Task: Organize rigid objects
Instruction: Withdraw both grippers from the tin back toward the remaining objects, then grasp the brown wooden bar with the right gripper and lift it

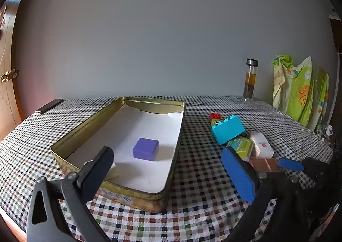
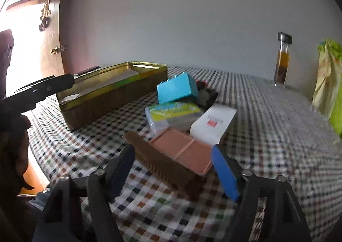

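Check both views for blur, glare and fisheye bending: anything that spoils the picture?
Left wrist view: sharp, evenly lit; the purple block casts a soft shadow in the tin; the table edge bows. Right wrist view: softer, the tablecloth smeared, and the doorway blown out white, leaving the nearby hand dark.

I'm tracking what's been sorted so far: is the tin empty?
No. The lidless tin holds a purple block on its white lining, plus something pale behind the left gripper's finger.
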Tool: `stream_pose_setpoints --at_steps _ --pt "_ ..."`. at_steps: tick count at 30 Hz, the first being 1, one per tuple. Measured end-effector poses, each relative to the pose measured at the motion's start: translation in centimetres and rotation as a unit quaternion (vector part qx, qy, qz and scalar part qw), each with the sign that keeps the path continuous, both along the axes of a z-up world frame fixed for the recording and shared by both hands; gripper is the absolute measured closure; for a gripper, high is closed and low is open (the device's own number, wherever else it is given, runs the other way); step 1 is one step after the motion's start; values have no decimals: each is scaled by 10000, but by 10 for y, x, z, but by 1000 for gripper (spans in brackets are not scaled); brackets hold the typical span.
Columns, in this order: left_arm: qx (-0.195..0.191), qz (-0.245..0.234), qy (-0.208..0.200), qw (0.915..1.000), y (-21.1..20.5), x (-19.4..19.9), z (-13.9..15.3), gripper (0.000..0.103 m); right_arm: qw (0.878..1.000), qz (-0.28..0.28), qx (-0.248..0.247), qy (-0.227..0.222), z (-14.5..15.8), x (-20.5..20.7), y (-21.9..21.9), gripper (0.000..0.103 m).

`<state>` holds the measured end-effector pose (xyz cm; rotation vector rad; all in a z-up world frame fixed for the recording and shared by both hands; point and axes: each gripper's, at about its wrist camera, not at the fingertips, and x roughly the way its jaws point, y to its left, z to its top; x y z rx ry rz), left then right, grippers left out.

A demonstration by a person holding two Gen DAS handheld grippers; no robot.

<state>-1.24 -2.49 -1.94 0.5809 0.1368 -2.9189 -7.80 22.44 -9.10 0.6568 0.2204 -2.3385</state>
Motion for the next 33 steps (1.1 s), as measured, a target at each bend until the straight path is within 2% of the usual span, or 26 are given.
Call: stream_pose_setpoints --at_steps 9,15,18,20,21,25,28,33 --pt "39 -17 10 10000 0 2 -1 0 9987 500 -48 -42 -3 21 -9 33" --pt "164 -11 2 9999 -3 3 -2 0 9966 701 -282 -342 0 14 -11 33" --pt "119 -16 9 9999 -2 4 -2 0 9967 665 -244 -399 1 10 -17 42" --pt "118 -6 34 9999 -2 5 -2 0 9959 725 -291 -461 2 11 -19 57" --pt "139 -5 39 9999 -2 5 -1 0 9951 788 -320 -512 1 11 -19 60" --pt "122 -21 1 9999 0 4 -3 0 9960 717 -35 -525 -10 11 -26 63" --pt "99 -41 -32 9999 1 2 -5 0 9958 650 -48 -638 -14 4 -29 65" --pt "25 -79 -53 10000 6 3 -7 0 9972 549 35 -510 -15 3 -36 77"
